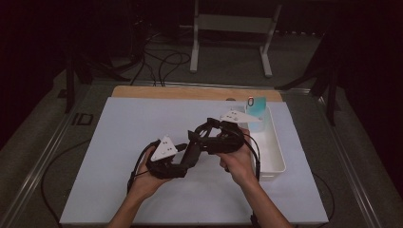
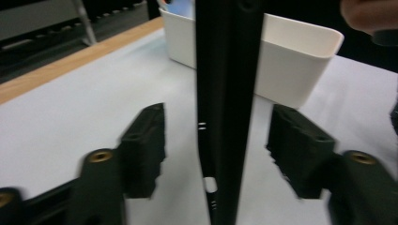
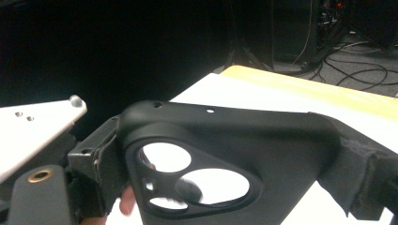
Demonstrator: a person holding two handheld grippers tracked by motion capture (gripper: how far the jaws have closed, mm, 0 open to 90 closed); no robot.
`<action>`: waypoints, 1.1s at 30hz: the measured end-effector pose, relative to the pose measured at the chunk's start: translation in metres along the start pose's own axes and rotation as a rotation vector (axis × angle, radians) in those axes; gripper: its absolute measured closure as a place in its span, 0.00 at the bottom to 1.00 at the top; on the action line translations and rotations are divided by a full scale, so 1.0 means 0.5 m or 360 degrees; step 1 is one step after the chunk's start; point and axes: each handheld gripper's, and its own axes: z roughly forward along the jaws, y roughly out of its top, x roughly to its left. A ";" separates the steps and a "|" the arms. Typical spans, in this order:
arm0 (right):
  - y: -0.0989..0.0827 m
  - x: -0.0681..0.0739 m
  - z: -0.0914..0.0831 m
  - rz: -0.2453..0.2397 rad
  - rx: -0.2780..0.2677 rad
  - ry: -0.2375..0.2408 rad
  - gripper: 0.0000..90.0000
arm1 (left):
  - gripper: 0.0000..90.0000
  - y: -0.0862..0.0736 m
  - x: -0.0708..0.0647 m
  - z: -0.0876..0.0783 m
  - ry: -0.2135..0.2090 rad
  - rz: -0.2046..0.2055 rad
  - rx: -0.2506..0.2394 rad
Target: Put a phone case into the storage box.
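Right jaws clamp the black phone case (image 3: 225,159); left jaws stand apart around its edge.

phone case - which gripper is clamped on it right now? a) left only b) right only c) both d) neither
b: in the right gripper view the right gripper has its pads pressed on both edges of the black phone case, while in the left gripper view the left gripper stands open, gaps either side of the case edge.

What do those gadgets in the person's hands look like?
Both are matte black, blocky tools. The left gripper and right gripper each carry a pale grey three-cornered plate on top, trail a black cable, and show brass-coloured inserts near the jaws. The forearms are bare, without sleeves.
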 end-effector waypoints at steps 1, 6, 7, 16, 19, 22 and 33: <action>0.000 0.000 0.000 -0.0003 0.0002 -0.0002 0.14 | 0.32 0.001 0.002 -0.003 0.0009 -0.0013 -0.0006; 0.000 -0.002 0.000 -0.0003 0.0002 -0.0007 0.14 | 0.13 0.006 0.013 -0.018 0.0054 -0.0052 -0.0049; -0.001 -0.002 0.001 -0.0002 0.0001 -0.0007 0.14 | 0.11 0.007 0.016 -0.021 0.0068 -0.0058 -0.0053; -0.008 -0.007 0.004 0.0005 0.0015 -0.0013 0.14 | 0.00 0.007 0.033 -0.042 0.0082 -0.0101 -0.0129; -0.007 -0.008 0.003 0.0005 0.0016 -0.0015 0.14 | 0.00 -0.001 0.042 -0.051 0.0140 -0.0106 -0.0128; -0.006 -0.008 0.000 0.0000 0.0011 -0.0020 0.14 | 0.00 -0.014 0.051 -0.058 0.0226 -0.0088 -0.0133; -0.006 -0.016 -0.006 -0.0001 0.0011 -0.0041 0.14 | 0.00 -0.088 0.082 -0.100 0.0359 -0.0125 -0.0166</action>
